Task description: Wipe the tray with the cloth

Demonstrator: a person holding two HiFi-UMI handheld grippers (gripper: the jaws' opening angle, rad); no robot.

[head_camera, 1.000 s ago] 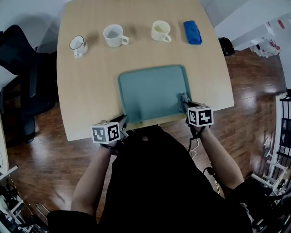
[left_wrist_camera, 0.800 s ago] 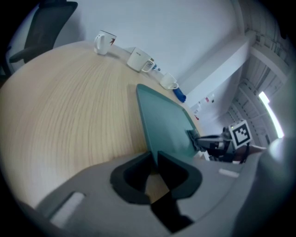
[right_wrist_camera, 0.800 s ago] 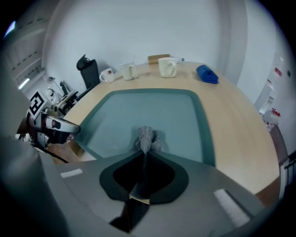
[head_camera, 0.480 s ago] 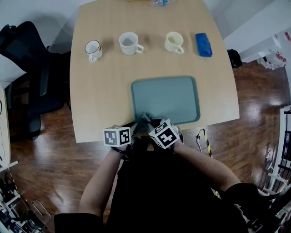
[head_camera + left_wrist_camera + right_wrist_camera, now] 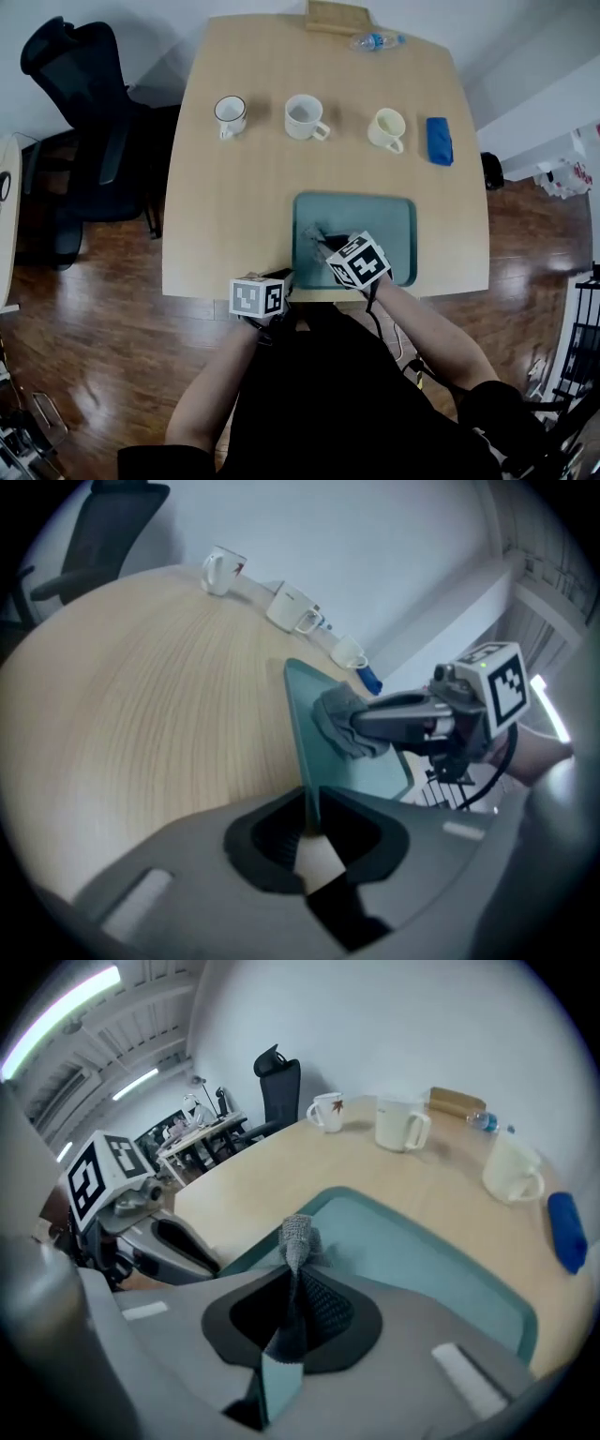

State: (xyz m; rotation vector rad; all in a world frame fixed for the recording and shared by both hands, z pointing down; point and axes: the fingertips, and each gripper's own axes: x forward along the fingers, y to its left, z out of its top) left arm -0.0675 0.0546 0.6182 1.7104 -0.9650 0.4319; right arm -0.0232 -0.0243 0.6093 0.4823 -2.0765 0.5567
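Observation:
A teal tray (image 5: 375, 217) lies near the table's front edge. My left gripper (image 5: 284, 279) is at the tray's near left corner, and its jaws (image 5: 311, 803) are shut on the tray's rim (image 5: 296, 726). My right gripper (image 5: 323, 242) hangs over the left part of the tray, shut on a grey cloth (image 5: 314, 233). The cloth (image 5: 298, 1239) sticks out between the right gripper's jaws (image 5: 293, 1274) and bunches on the tray floor (image 5: 422, 1251). In the left gripper view the cloth (image 5: 339, 720) rests on the tray under the right gripper (image 5: 398, 720).
Three cups (image 5: 229, 115) (image 5: 305, 116) (image 5: 387, 128) and a blue folded item (image 5: 439, 141) stand in a row behind the tray. A plastic bottle (image 5: 375, 41) and a wooden block (image 5: 336, 16) lie at the far edge. A black office chair (image 5: 84, 112) is left of the table.
My right gripper carried the cloth from the tray's near right corner leftward across the tray to its left part. The left gripper stayed on the tray's corner.

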